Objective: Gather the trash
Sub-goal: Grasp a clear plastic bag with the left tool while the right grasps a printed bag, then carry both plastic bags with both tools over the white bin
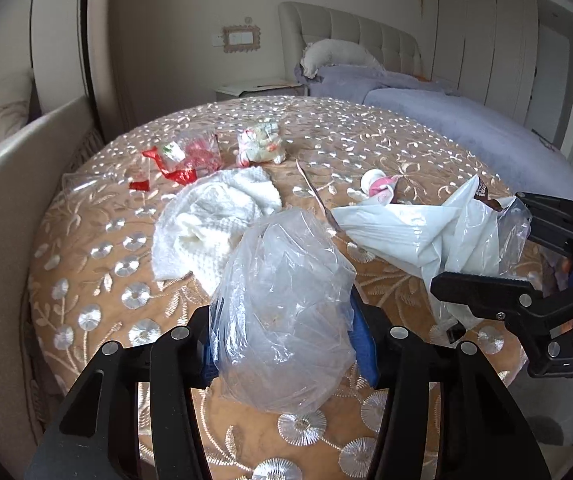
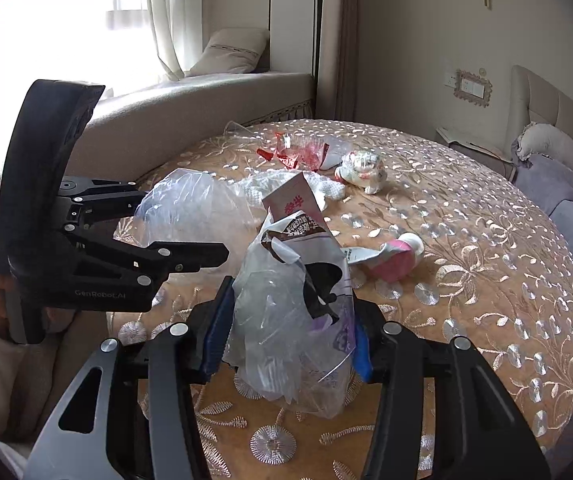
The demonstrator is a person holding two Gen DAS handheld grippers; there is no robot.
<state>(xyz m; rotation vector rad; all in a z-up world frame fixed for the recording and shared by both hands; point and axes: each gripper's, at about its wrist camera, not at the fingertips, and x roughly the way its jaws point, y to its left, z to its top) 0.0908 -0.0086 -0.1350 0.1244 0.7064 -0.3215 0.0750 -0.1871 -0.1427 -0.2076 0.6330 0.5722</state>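
Crinkled clear bag (image 1: 286, 316) bulged between the left gripper's (image 1: 292, 336) blue pads, clamped. Right gripper (image 2: 288, 332) squeezed a crumpled film-and-wrapper wad (image 2: 298, 300). Both sat over the round embroidered table (image 1: 366, 140), red scraps (image 1: 178, 160) beyond.

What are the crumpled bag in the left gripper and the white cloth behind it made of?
Crumpled bag: thin clear plastic film, glossy, with see-through creases. White cloth: looks like soft textured fabric, matte, with a bumpy weave; possibly a towel or a knit.
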